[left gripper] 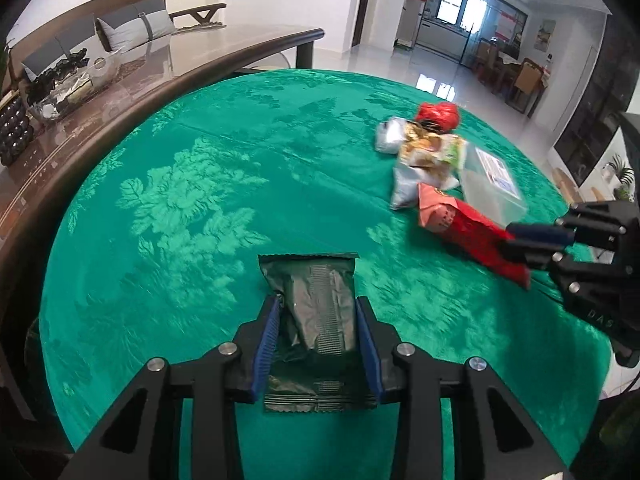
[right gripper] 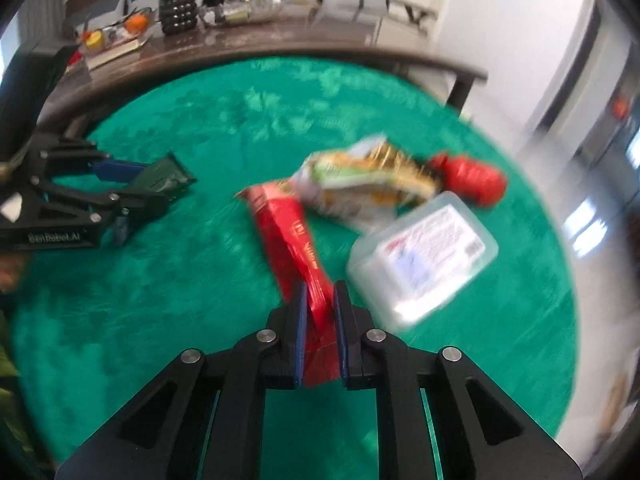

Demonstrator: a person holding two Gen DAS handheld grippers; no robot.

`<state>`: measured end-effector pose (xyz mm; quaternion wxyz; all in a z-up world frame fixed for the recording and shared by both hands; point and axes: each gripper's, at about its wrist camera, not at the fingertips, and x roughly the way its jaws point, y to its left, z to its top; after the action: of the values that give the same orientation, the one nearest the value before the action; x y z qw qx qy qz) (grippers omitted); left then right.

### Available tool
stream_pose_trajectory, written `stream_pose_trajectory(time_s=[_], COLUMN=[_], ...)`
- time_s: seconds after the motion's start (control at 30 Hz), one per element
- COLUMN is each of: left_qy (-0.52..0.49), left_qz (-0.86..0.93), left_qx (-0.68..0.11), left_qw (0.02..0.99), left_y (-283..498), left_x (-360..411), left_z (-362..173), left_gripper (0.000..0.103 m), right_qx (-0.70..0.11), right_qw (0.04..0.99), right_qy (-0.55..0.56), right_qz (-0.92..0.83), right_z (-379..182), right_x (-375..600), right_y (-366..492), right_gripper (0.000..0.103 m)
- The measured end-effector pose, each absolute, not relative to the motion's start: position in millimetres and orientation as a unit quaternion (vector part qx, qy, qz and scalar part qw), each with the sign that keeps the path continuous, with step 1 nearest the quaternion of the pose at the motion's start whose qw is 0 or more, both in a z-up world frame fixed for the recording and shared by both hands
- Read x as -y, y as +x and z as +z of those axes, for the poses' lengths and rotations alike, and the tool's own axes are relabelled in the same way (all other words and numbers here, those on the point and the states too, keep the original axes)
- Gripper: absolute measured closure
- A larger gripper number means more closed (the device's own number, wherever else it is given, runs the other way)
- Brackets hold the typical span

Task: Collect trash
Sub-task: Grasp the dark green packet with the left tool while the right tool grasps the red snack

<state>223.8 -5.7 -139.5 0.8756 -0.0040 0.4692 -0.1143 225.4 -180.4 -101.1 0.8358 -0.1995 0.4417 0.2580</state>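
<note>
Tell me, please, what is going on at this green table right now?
A person is clearing trash with two handheld tongs. The left tongs are shut on a dark green wrapper, and the right tongs are shut on one end of a red snack packet. Still lying on the green tablecloth: a clear plastic box, more snack wrappers and a crumpled red bag.

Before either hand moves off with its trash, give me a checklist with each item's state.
1. Left gripper shut on the dark wrapper: ok, blue pads on both sides.
2. Right gripper shut on the red packet: ok.
3. Red packet free of the pile: cannot tell, its far end lies by the snack bag.
4. Plastic box clear of the right gripper: not ok, close beside it.
5. Bin to drop into: cannot tell, none in view.
6. Grippers apart from each other: ok.
</note>
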Motion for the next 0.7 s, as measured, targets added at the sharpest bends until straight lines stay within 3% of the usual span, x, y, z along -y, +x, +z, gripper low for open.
stream_pose_trajectory(time_s=[0.33,0.37,0.4,0.47,0.53,0.7], left_qy=[0.028,0.034,0.037,0.040,0.036,0.018], left_qz=[-0.125,-0.128,-0.130,-0.126,-0.126,-0.136], left_qx=[-0.472,-0.476,-0.479,-0.480,-0.473,-0.492], left_qw=[0.872,0.869,0.867,0.867,0.871,0.860], left_y=[187,184,183,179,179,183], left_x=[10,9,8,6,4,0], left_z=[-137,-140,-141,-143,-141,-145], left_gripper=[0.064,0.063,0.061,0.050,0.039,0.039], right_qx=[-0.534,-0.535,-0.535,-0.529,-0.519,-0.519], right_qw=[0.802,0.801,0.800,0.802,0.807,0.799], right_qy=[-0.016,-0.007,-0.004,-0.025,-0.058,-0.113], right_qz=[0.265,0.268,0.270,0.275,0.275,0.283], right_z=[-99,-99,-100,-99,-97,-95], right_x=[204,204,204,199,192,169], right_y=[161,158,158,159,161,170], right_gripper=[0.089,0.080,0.064,0.046,0.045,0.045])
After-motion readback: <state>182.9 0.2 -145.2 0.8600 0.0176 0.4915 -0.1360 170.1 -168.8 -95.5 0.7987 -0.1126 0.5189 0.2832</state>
